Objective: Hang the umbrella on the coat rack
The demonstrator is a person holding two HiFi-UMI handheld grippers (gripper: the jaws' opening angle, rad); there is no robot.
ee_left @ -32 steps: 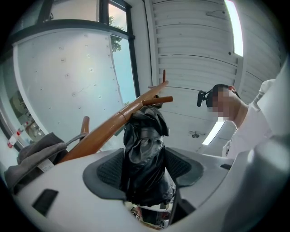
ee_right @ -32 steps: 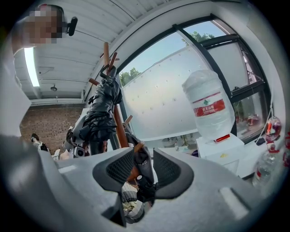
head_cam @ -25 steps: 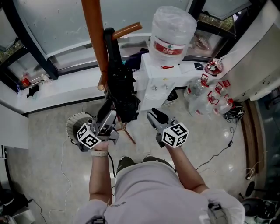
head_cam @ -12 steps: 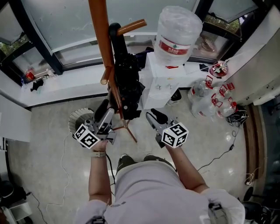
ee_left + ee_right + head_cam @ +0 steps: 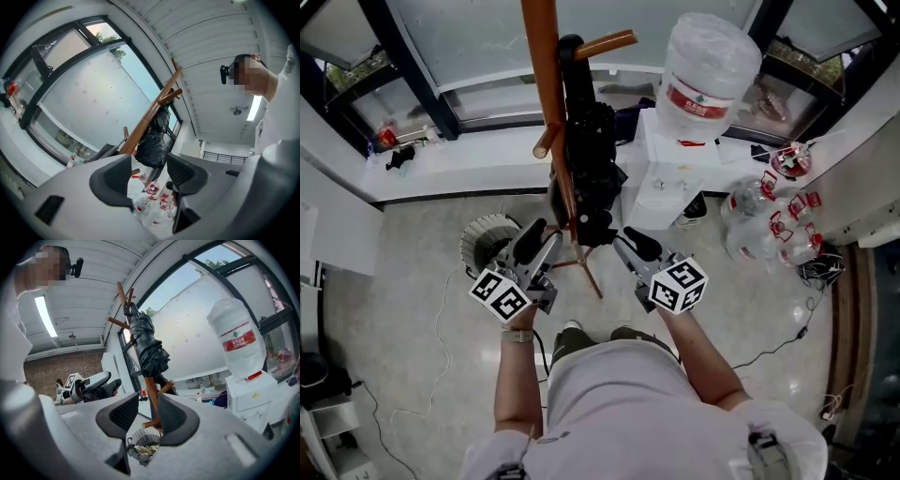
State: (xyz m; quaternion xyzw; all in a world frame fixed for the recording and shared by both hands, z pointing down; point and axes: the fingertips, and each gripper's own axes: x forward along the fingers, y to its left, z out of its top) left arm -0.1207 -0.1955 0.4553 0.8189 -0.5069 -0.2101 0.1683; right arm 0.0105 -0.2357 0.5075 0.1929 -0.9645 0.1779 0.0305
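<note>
Black umbrella (image 5: 591, 159) on wooden rack (image 5: 542, 56), left tongs (image 5: 538, 234) closing empty, right tongs (image 5: 630, 244) parted, empty

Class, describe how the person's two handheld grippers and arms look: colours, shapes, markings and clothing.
Both the left gripper and right gripper have pale grey bodies, black ribbed fingers and a white cube with black square markers. The left's fingers are closing with nothing between them. The person wears a light short-sleeved shirt and a pale wristband on the left wrist.
</note>
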